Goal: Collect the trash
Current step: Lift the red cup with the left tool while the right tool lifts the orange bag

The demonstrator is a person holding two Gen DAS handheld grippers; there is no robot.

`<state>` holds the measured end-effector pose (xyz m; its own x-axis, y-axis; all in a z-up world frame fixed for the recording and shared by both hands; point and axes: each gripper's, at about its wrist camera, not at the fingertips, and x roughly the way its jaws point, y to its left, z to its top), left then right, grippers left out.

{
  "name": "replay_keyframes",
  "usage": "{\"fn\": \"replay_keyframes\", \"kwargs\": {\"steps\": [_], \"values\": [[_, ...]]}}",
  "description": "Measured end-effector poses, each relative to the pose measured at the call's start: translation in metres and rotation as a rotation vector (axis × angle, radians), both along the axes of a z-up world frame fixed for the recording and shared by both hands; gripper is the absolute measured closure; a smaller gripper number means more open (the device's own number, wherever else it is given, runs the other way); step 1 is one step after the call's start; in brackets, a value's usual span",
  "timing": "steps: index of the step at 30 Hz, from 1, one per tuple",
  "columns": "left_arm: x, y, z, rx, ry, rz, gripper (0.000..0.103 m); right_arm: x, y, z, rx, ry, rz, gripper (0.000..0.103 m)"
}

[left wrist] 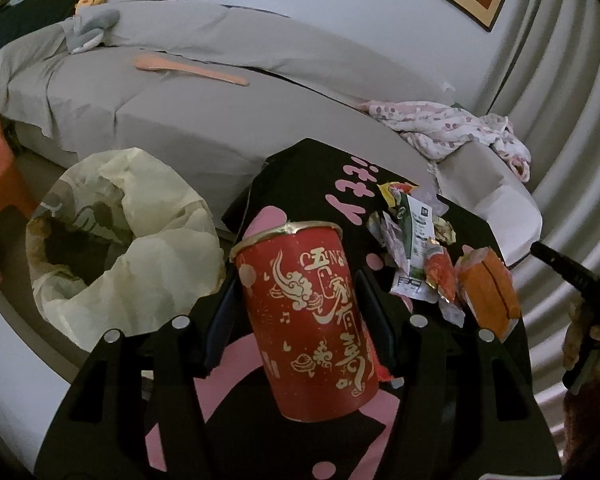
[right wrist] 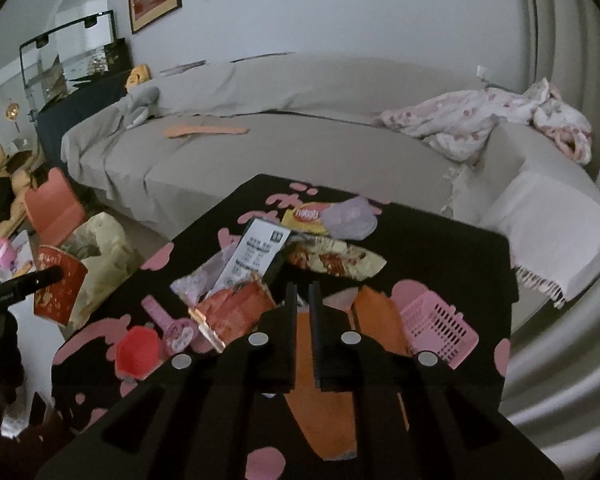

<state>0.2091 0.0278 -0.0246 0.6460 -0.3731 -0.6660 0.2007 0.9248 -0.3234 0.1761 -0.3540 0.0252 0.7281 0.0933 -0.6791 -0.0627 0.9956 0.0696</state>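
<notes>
Presently, at far left, the trash bag (left wrist: 120,240) stands on the floor beside the table (left wrist: 292,164), mouth open and lined with pale plastic. Next along, the left hand-held gripper (left wrist: 300,300) pinches the red paper cup (left wrist: 308,320) between its pads, the cup tilted and lifted over the table's left edge — not yet over the bag. Centre-right, loose wrappers (left wrist: 412,240) lie in a heap on the black-and-pink cloth. Further right, the right hand-held gripper (right wrist: 304,300) has its jaws pressed nearly together on the upper edge of the orange packet (right wrist: 332,412), which hangs beneath them; a pink basket (right wrist: 436,328) sits just beside. Judgement: the carry-to-bag step is in hand for both items. The next move calls for bringing the cup left over the bag's mouth before release — the packet to follow.
</notes>
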Motion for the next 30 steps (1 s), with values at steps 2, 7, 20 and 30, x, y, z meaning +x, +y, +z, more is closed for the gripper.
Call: {"fn": "replay_keyframes", "kwargs": {"steps": [2, 7, 20, 30], "values": [[-0.001, -0.002, -0.003, -0.003, 0.009, -0.010, 0.047, -0.005, -0.011, -0.011, 0.027, 0.016, 0.008, 0.044], [0.002, -0.019, -0.013, -0.008, 0.048, -0.038, 0.047, -0.011, -0.053, -0.056, 0.130, 0.094, -0.017, 0.022], [0.007, -0.047, -0.019, 0.035, 0.083, -0.069, 0.046, 0.019, -0.026, -0.121, -0.074, 0.268, -0.023, 0.021], [0.005, -0.041, -0.018, 0.024, 0.083, -0.059, 0.046, -0.011, -0.036, -0.093, -0.023, 0.216, -0.035, 0.084]]}}
